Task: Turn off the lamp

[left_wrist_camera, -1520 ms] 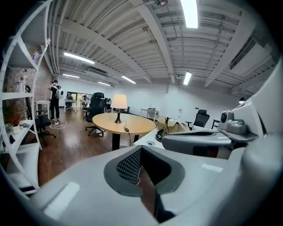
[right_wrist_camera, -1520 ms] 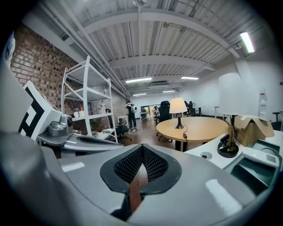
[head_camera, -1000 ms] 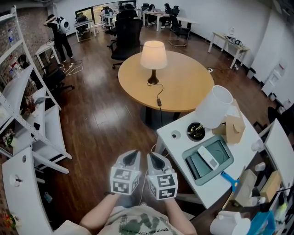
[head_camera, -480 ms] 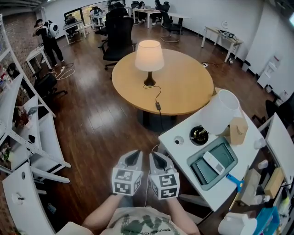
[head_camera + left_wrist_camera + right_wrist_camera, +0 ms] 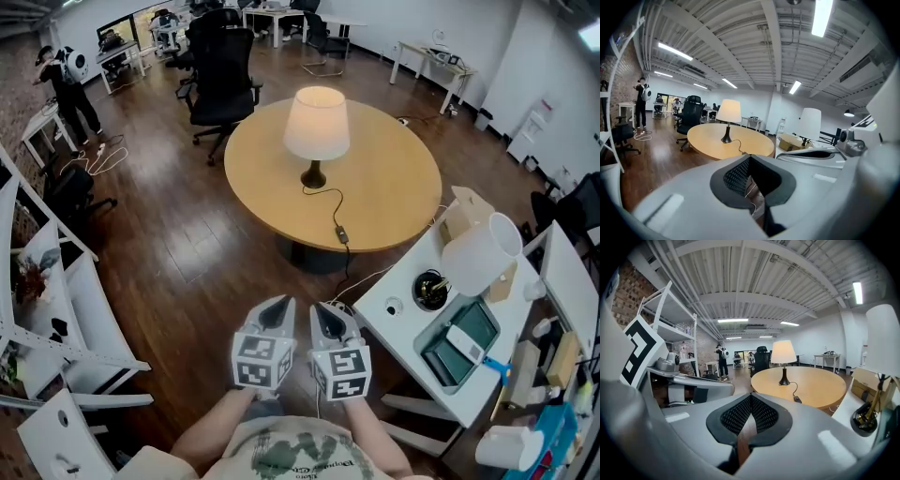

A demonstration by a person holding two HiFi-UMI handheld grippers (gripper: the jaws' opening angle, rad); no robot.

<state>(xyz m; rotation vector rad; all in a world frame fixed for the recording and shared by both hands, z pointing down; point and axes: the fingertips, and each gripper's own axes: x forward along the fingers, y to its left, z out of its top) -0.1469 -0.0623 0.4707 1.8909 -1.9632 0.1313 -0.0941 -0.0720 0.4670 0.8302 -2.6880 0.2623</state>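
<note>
The lamp [image 5: 317, 127] has a cream shade and a dark base, and it glows lit on the round wooden table [image 5: 394, 187]. Its black cord runs toward me to an inline switch [image 5: 341, 236] near the table's front rim. My left gripper [image 5: 275, 314] and right gripper [image 5: 328, 319] hang side by side over the wood floor, well short of the table, both shut and holding nothing. The lamp [image 5: 728, 112] shows ahead of the left gripper [image 5: 750, 157] in the left gripper view. In the right gripper view the lamp [image 5: 783, 352] and switch [image 5: 797, 399] lie beyond the right gripper [image 5: 751, 397].
At the right stands a white desk [image 5: 398, 291] with a second white lamp [image 5: 480, 253], a grey tray [image 5: 464, 342] and a cardboard box [image 5: 466, 211]. A black office chair [image 5: 220, 70] sits behind the table. White shelving [image 5: 56, 309] lines the left. A person [image 5: 66, 75] stands far back.
Both grippers have travelled together across the floor toward the round table. The white desk has slid to the right of the view. The lamp stays lit.
</note>
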